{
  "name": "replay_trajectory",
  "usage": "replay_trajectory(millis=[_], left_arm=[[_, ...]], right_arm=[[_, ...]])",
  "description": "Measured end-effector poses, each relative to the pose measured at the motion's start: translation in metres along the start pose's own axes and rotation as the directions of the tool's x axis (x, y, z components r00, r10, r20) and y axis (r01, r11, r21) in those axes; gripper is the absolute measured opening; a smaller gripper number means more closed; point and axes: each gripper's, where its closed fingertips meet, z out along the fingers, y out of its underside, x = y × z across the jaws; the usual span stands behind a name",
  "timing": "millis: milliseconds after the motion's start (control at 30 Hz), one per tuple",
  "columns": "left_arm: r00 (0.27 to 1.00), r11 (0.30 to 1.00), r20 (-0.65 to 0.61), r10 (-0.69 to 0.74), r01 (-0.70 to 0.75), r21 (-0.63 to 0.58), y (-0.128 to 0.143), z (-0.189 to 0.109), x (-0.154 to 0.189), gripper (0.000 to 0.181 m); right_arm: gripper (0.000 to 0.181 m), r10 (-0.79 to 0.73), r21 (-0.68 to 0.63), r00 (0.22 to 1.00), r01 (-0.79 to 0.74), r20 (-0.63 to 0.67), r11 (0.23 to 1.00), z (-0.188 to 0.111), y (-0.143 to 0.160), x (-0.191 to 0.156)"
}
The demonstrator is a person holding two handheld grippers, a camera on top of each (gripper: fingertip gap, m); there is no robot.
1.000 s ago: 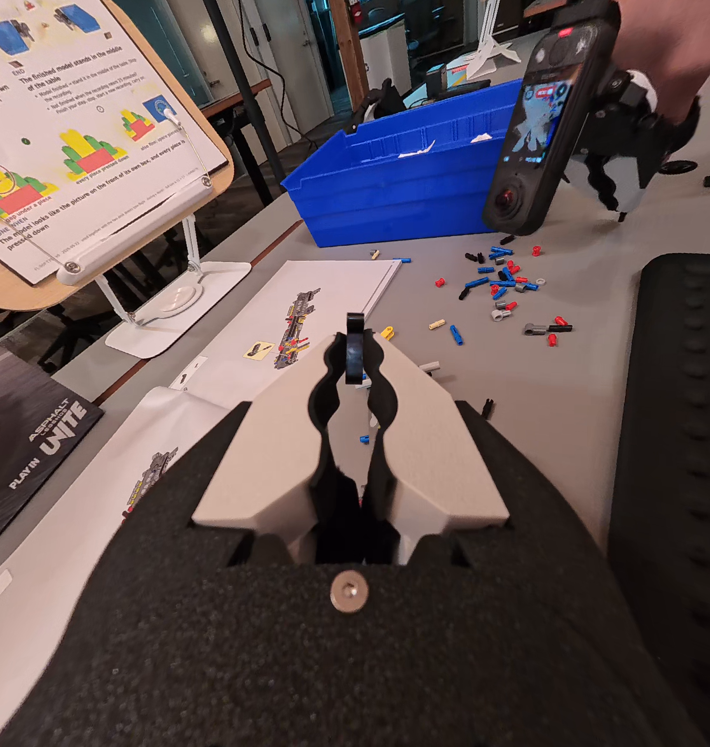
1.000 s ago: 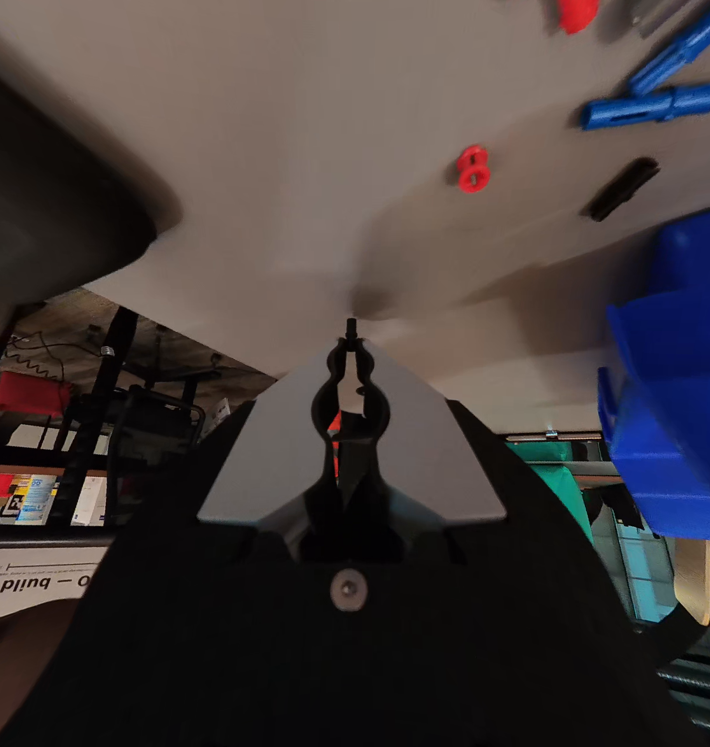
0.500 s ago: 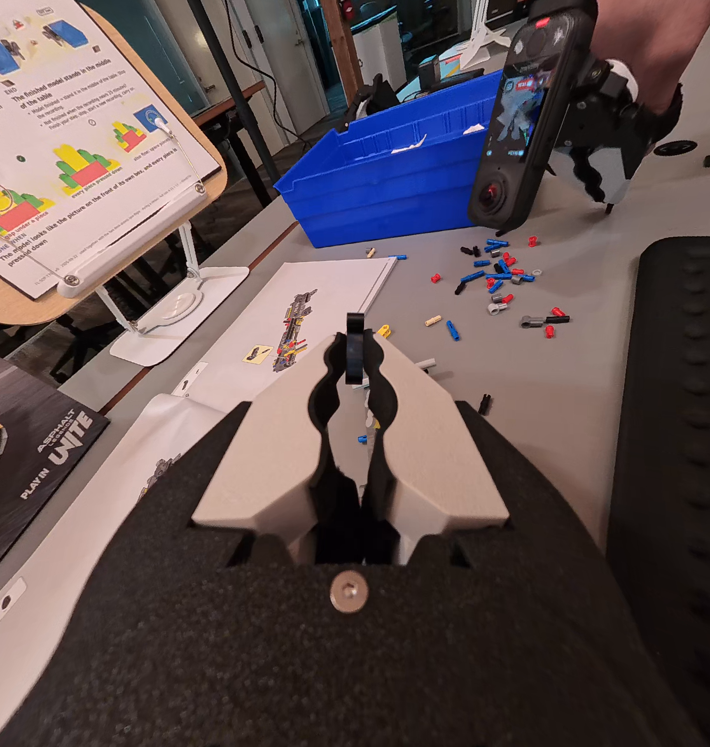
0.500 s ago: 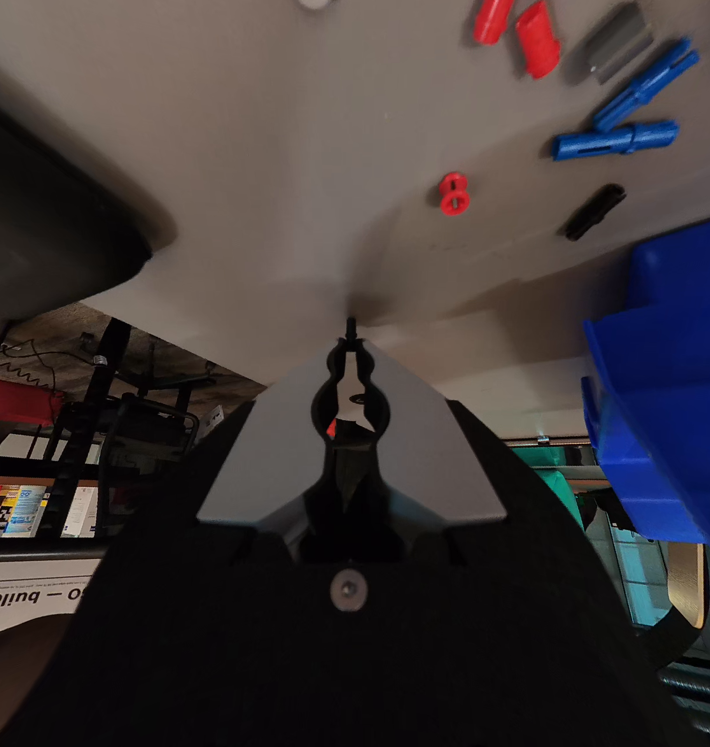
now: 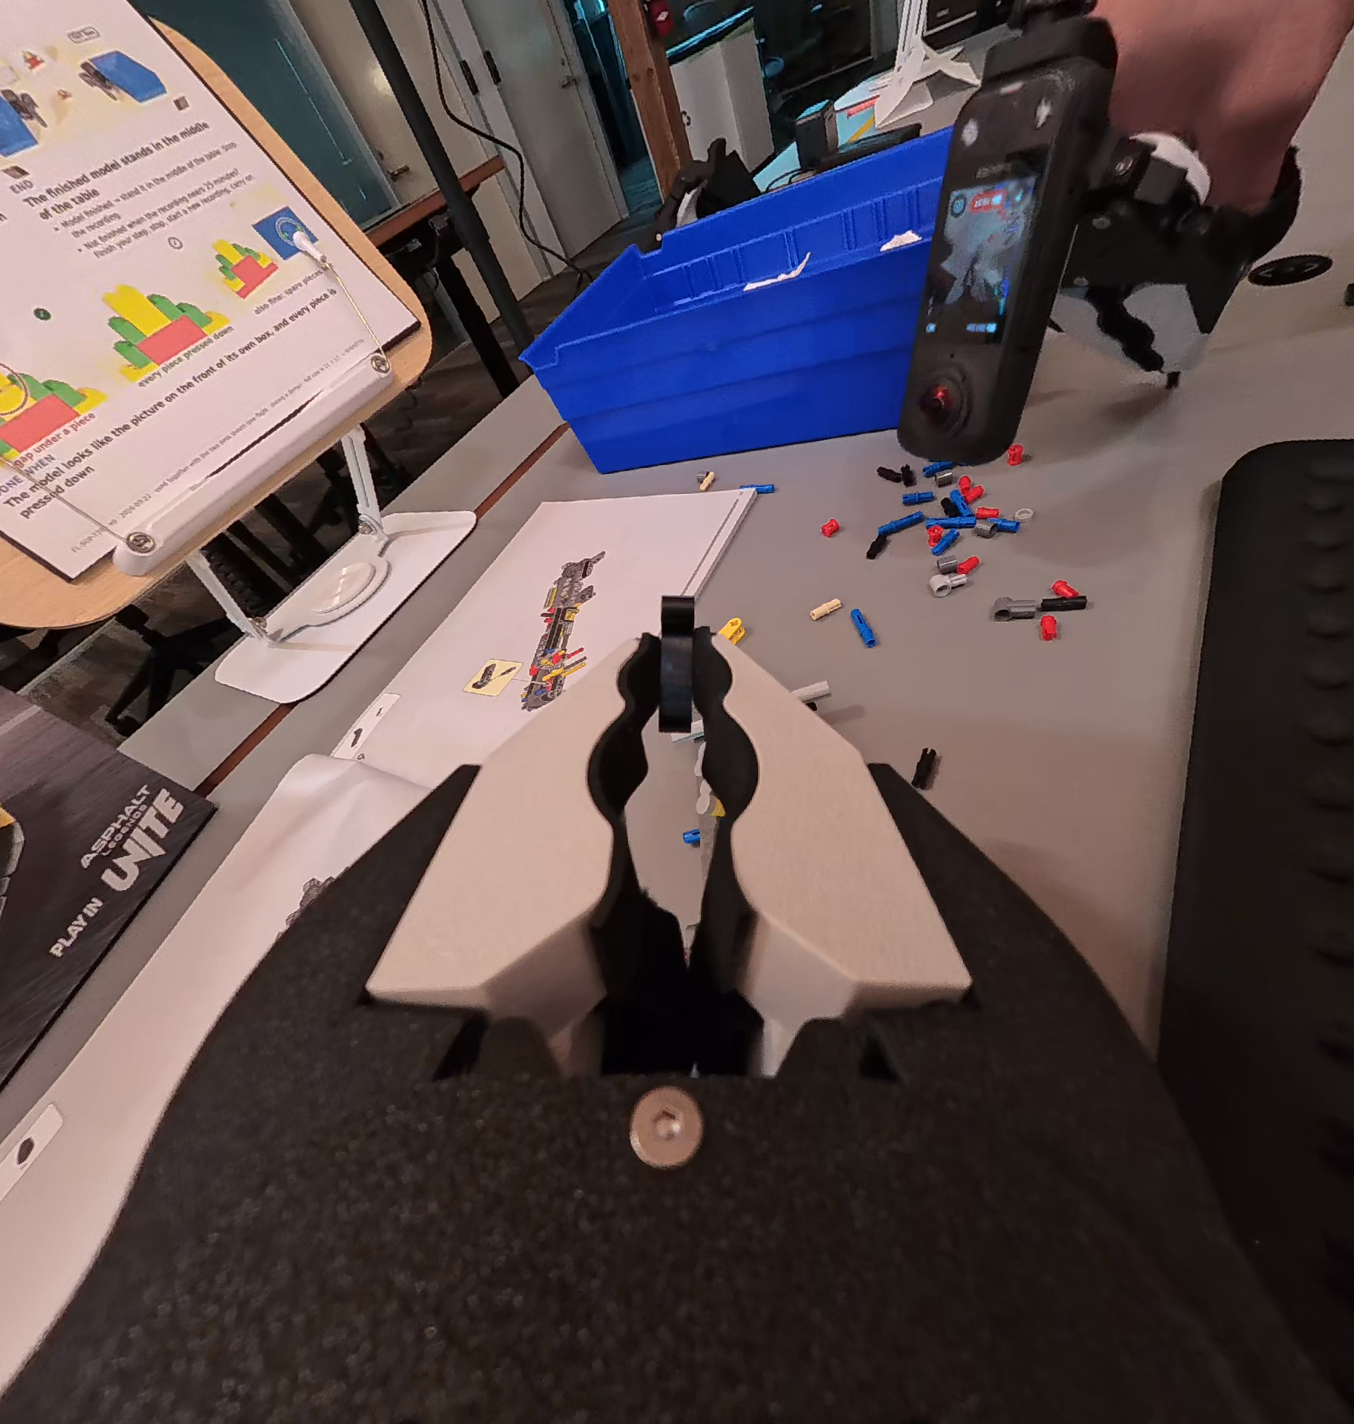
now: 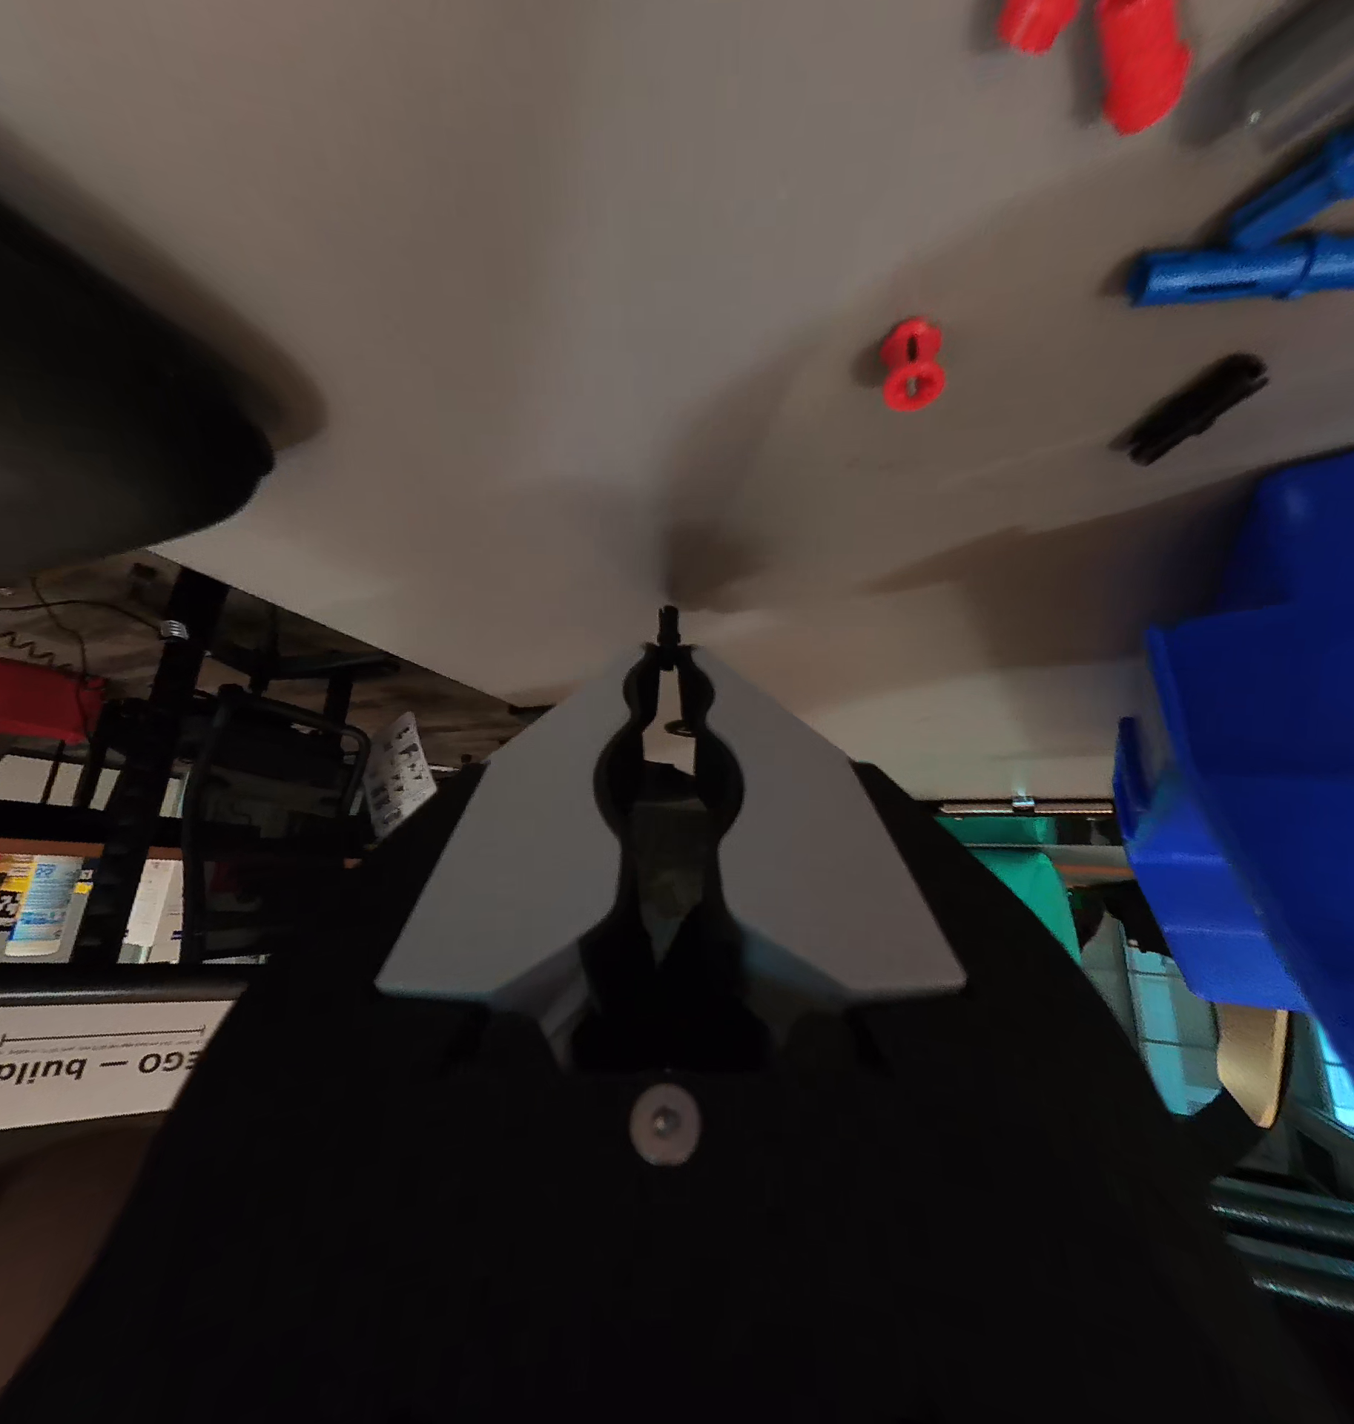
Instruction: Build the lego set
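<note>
Risk – pin loss: the right hand-held gripper (image 6: 668, 663) pinches a small black pin (image 6: 668, 623) by its very end, with most of it proud of the tips. A knock against the tabletop (image 6: 581, 270) would likely flick it free.
Risk – misalignment: both pieces are black and small. Judged from the views, mating them calls for close alignment – an off-axis push could twist the black beam (image 5: 675, 663) out of its clamp.
Risk – scatter: loose red, blue and grey pins (image 5: 955, 524) lie in a cluster near the blue bin (image 5: 735, 362). A low sweep could spread them.
Left hand-held gripper (image 5: 678, 655): narrow, clamped on the black beam, which stands edge-on and upright between the tips, above the tabletop.
Right hand-held gripper: nearly closed, holding the black pin. It points down at the tabletop; whether the pin touches the surface cannot be told.
Nearest loose parts: a red bush (image 6: 911, 368) and a black pin piece (image 6: 1190, 408), apart from the right tips.
Reference: the open instruction booklet (image 5: 581, 586) lies flat just beyond the left tips.
Task state: no assembled model is visible – the build appears to be at an early stage.
</note>
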Motion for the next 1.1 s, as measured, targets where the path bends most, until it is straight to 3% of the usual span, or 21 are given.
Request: replay_trajectory(millis=[500, 667, 767, 867, 933, 1000, 1067, 1100], left_arm=[[1.0, 1.0, 0.0, 0.007, -0.007, -0.001, 0.0, 0.0, 0.001, 0.007], [1.0, 1.0, -0.003, 0.011, -0.011, 0.004, -0.001, 0.0, 0.002, 0.007], [1.0, 1.0, -0.002, 0.011, -0.011, 0.003, 0.0, 0.0, 0.002, 0.007], [1.0, 1.0, 0.0, 0.007, -0.007, 0.005, -0.001, -0.001, 0.001, 0.007], [1.0, 1.0, -0.005, 0.001, -0.001, 0.011, -0.002, -0.002, 0.002, 0.007], [1.0, 1.0, -0.01, -0.001, 0.001, 0.019, -0.005, -0.003, 0.004, 0.007], [1.0, 1.0, -0.013, -0.003, 0.004, 0.025, -0.006, -0.004, 0.005, 0.007], [1.0, 1.0, -0.016, -0.007, 0.007, 0.023, -0.006, -0.003, 0.005, 0.006]], right_arm=[[0.005, 0.015, 0.003, 1.0, -0.015, -0.011, 1.0, 0.003, -0.003, 0.004], [0.013, 0.011, 0.024, 1.0, -0.011, -0.025, 1.0, 0.003, -0.005, 0.005], [0.017, 0.019, 0.095, 0.999, -0.015, -0.038, 0.995, -0.003, -0.007, 0.006], [0.025, 0.059, 0.246, 0.997, -0.047, -0.044, 0.968, -0.015, -0.005, 0.008], [0.026, 0.109, 0.394, 0.993, -0.085, -0.038, 0.915, -0.027, 0.001, 0.012], [0.029, 0.172, 0.594, 0.985, -0.155, 0.028, 0.79, -0.043, 0.007, 0.013], [0.045, 0.194, 0.788, 0.961, -0.272, 0.196, 0.553, -0.062, 0.013, 0.008], [0.054, 0.134, 0.846, 0.945, -0.326, 0.297, 0.423, -0.07, 0.015, -0.001]])
